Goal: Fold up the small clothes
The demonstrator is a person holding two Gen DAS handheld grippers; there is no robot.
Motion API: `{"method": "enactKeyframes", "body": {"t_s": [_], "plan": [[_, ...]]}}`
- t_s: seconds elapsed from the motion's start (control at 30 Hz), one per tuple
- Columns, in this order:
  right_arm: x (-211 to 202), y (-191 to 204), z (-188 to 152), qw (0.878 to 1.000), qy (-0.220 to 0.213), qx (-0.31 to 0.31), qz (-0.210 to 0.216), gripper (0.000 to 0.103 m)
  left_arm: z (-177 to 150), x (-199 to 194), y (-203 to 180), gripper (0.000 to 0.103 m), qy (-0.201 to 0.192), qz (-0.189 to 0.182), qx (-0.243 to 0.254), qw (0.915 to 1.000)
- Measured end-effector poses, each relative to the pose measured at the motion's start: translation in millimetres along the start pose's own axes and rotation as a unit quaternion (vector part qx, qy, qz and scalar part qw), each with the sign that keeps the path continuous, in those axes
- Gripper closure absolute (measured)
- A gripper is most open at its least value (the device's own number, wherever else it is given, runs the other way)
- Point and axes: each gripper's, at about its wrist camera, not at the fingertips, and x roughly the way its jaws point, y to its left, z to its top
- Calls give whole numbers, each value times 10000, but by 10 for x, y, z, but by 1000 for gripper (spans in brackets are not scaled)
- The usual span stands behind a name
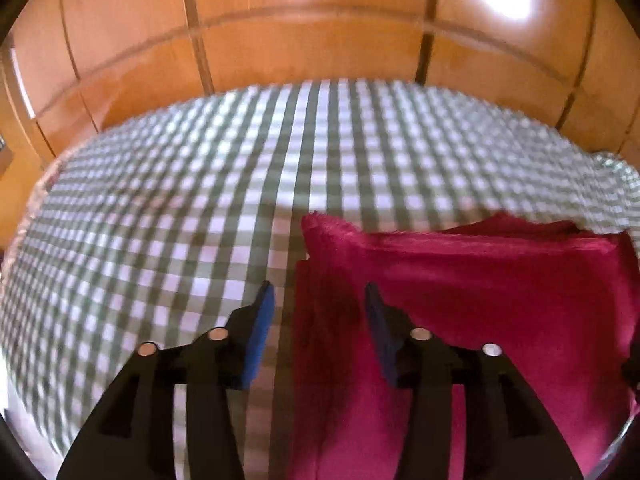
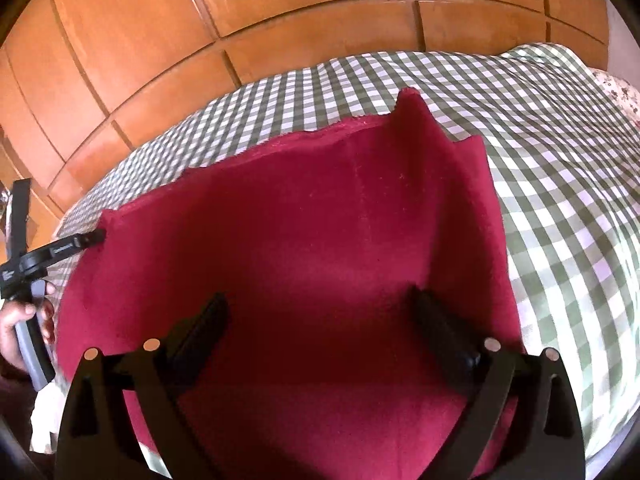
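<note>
Both the left gripper (image 1: 320, 296) and right gripper (image 2: 318, 308) gape (empty) over the red cloth (image 2: 304, 240), whose near edge is hidden on the checked bedspread (image 2: 560, 184).

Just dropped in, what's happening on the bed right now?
A person is working on a dark red cloth spread over a green checked bedcover, with wooden wardrobe doors behind. Both tools are open and neither grips anything. The left tool hangs at the cloth's left edge, one finger over the bedcover and one over the cloth. The right tool hangs over the cloth's middle. The cloth's far right corner is turned up, and its far edge shows layers.
</note>
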Motion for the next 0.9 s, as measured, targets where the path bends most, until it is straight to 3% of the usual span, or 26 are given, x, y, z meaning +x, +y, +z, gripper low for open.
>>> {"method": "enactKeyframes", "body": {"t_s": [0.13,0.27,0.5,0.67,0.73,0.9], "plan": [[-141,50,163,9996,-250,-112,46,9,-192,-410,-100,46,-463,-322,190,9982],[47,131,466,9990,-179,-397,-137,11,-282,-449,-283,46,-553,-691,517,9947],[719,-315,841,9971,371,19,-662,15,-330,51,-425,42,132,-593,544,9967],[773,-374,801,9967,192,-131,-784,15,-302,75,-468,37,89,-438,601,9972],[732,-344,781,9964,162,-190,-809,15,-302,-19,-490,30,17,-487,618,9969],[473,-344,719,9980,22,-111,-628,11,-315,-332,-486,27,-340,-505,674,9959]]}}
